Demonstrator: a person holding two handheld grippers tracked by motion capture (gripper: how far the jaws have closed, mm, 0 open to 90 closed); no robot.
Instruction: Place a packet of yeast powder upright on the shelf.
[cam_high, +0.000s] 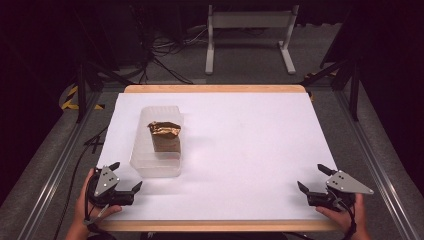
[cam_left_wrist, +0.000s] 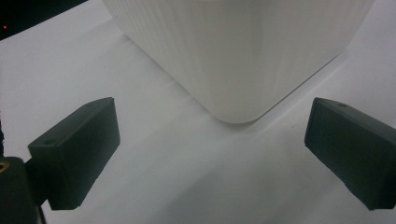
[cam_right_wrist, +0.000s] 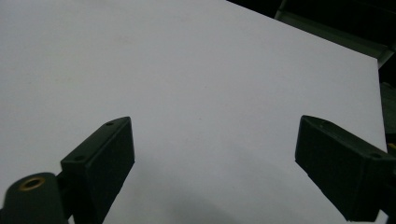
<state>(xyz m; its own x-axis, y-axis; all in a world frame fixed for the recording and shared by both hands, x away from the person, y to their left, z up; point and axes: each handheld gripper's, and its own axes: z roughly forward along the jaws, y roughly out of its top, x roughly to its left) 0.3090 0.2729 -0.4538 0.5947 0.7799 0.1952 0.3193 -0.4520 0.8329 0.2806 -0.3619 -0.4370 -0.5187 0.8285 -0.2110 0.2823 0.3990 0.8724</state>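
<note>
Translucent plastic container (cam_high: 156, 150) with brown packet (cam_high: 165, 135) near bench (cam_high: 250, 145) left edge; left hand-held gripper (cam_high: 125, 176) and right hand-held gripper (cam_high: 312, 177) at near corners, jaws apart, empty.

Left gripper (cam_high: 125, 176), right gripper (cam_high: 313, 178): black blocky jaws, grey triangular screwed top plates, brass insert, black cables.

We see a translucent plastic container (cam_high: 156, 142) at ten o'clock on the white table (cam_high: 250, 150), with a brown, gold-topped packet (cam_high: 165, 136) inside. Our left gripper (cam_high: 126, 176) rests at seven o'clock, just beside the container; our right gripper (cam_high: 312, 178) at five o'clock, both with jaws spread.
</note>
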